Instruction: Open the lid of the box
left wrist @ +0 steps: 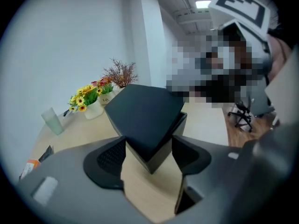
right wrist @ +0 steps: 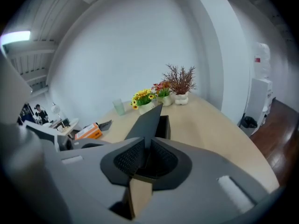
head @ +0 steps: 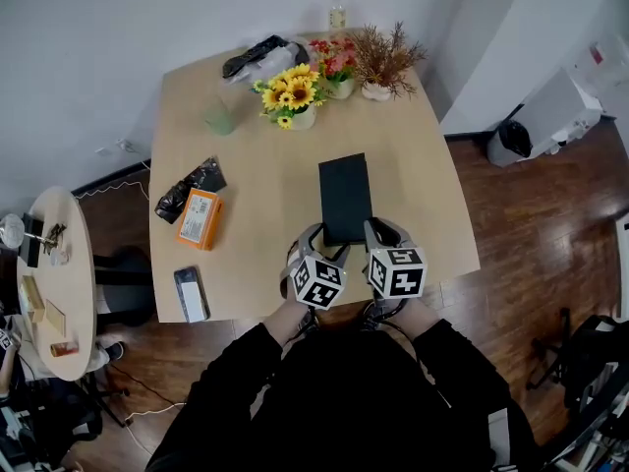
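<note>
In the head view, the black box (head: pixel 346 197) is lying lengthwise on the wooden counter (head: pixel 423 165), with its near end close to the front edge. The left gripper (head: pixel 324 246) and the right gripper (head: pixel 383 234) are meeting it at that end, side by side. An orange carton (head: pixel 200 218), a black bag (head: pixel 189 187) and a phone (head: pixel 191 293) are lying well apart to the left. A green cup (head: pixel 220 118), sunflowers (head: pixel 290 91), red flowers (head: pixel 334 62) and a dried plant (head: pixel 385 62) are standing beyond the far end.

In the left gripper view, the left gripper (left wrist: pixel 148 146) is holding its jaws wide, with the pads pressing on both faces of the box's (left wrist: pixel 159 155) lower corner. The lid (left wrist: pixel 142 113) is tilting up above it. The sunflowers (left wrist: pixel 84 97) and cup (left wrist: pixel 51 120) are showing behind.

In the right gripper view, the right gripper (right wrist: pixel 145 148) is pinching the thin edge of the lid (right wrist: pixel 148 118), its jaws nearly together. The lid is slanting upward over the open box (right wrist: pixel 163 127). The orange carton (right wrist: pixel 88 131) is sitting off to the left.
</note>
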A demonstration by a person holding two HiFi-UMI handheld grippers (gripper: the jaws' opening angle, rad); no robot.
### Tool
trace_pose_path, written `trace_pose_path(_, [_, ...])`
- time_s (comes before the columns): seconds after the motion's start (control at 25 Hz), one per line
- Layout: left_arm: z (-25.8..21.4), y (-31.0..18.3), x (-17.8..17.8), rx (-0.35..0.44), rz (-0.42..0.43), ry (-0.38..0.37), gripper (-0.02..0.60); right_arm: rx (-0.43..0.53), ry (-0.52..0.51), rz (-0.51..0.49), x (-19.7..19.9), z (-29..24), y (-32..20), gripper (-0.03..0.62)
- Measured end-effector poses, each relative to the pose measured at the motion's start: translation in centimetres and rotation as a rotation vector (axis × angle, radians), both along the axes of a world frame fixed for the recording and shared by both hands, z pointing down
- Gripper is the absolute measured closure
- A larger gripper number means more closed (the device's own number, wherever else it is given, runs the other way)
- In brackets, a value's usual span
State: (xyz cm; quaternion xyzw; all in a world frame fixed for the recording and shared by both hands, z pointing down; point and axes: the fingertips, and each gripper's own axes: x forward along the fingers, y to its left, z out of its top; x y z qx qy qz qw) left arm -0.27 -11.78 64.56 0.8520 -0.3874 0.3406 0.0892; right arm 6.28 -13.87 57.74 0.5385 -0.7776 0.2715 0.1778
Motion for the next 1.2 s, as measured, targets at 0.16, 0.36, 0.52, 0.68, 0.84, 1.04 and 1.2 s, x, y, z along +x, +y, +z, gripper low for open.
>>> trace_pose_path(0.16, [-3.9,0.7,0.0,0.124,0.025,0.011,0.375,0.031,-0.126,-0.058,-2.1,-3.4,0.4,0.560])
trace_pose_path(0.36, [-9.7,1.8,0.5,0.282,0.087,0.001,0.378,0.016,-0.179,-0.137,-4.1,-5.3,0.3,0.557])
trace_pose_path(0.52, [-9.8,1.6,0.1,0.305,0.102,-0.065,0.383,0.014,-0.199,-0.244,-6.6,-6.4,0.3,0.553])
trace_pose_path(0.68, [-10.0,1.3,-1.5,0.284,0.036,-0.001,0.525,0.012,-0.220,-0.388,-9.4,-7.0,0.3,0.545])
trace_pose_path(0.84, [-10.3,1.0,-3.7,0.235,-0.090,0.157,0.531,0.069,-0.369,-0.349,-7.9,-9.0,-0.3,0.577])
trace_pose_path(1.04, [-8.1,0.8,-9.1,0.027,-0.398,0.521,0.541,0.144,-0.360,-0.164,0.3,-10.0,-0.3,0.577])
trace_pose_path(1.2, [-6.4,0.7,-11.0,-0.089,-0.488,0.807,0.549,0.131,-0.321,-0.064,6.6,-9.0,1.5,0.580])
